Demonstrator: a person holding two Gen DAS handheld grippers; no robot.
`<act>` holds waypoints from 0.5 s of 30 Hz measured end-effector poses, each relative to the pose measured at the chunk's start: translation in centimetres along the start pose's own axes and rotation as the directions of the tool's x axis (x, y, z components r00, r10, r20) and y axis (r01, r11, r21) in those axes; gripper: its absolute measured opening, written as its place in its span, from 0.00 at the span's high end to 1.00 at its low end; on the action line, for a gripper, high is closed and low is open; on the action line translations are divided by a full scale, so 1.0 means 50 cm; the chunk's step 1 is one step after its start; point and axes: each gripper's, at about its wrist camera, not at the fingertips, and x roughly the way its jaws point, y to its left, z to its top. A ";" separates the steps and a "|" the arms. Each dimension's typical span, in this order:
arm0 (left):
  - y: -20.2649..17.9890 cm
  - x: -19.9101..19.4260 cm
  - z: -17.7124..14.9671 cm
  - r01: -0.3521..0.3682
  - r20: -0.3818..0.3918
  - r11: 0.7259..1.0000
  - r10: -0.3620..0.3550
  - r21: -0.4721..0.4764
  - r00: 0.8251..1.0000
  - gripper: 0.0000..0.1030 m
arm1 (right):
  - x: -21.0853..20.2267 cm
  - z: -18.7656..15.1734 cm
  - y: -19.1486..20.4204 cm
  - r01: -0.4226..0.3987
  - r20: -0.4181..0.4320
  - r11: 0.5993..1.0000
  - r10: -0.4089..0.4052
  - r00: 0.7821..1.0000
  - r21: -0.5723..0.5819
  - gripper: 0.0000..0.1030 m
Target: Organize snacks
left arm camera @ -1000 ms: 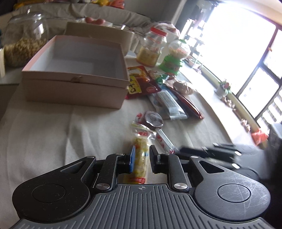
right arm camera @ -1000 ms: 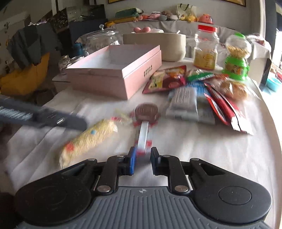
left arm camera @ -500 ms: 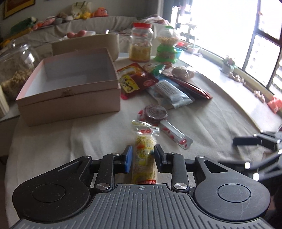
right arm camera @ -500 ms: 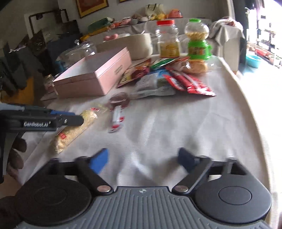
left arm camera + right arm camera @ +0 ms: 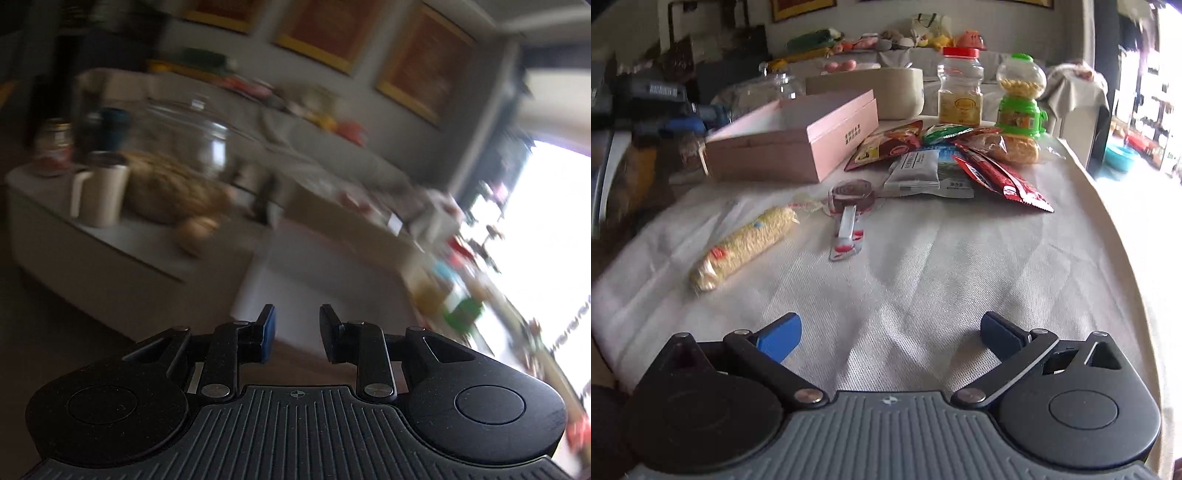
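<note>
The long clear-wrapped yellow noodle-snack packet (image 5: 740, 249) lies on the cloth-covered surface (image 5: 960, 266), well short of the open pink cardboard box (image 5: 798, 142); likely light and brittle, best pinched mid-length, with both the right claw (image 5: 890, 334) and left claw (image 5: 294, 330) gaping and empty.

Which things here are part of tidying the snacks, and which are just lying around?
Job: pink box, yellow noodle pack, lollipop, red sachet, white wrapper.
Lying about: glass jar, white mug, blue bowl.
</note>
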 end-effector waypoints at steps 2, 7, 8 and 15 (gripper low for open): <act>0.023 0.020 0.021 0.008 0.000 0.999 -0.008 -0.031 1.000 0.71 | 0.005 0.009 0.001 0.004 -0.013 1.000 -0.004 1.000 0.004 0.00; 0.032 0.069 0.027 0.014 -0.055 0.999 -0.016 -0.039 0.998 0.71 | 0.015 0.042 0.006 0.063 0.008 0.998 -0.063 0.998 0.017 0.00; 0.029 0.074 0.023 0.033 -0.074 0.999 -0.036 -0.041 0.997 0.71 | 0.013 0.048 0.011 0.088 0.042 0.996 -0.088 0.995 0.008 0.00; 0.005 0.086 -0.003 0.122 -0.112 0.992 -0.126 -0.041 0.986 0.71 | 0.040 0.148 0.018 0.073 0.119 0.997 -0.068 0.991 -0.032 0.05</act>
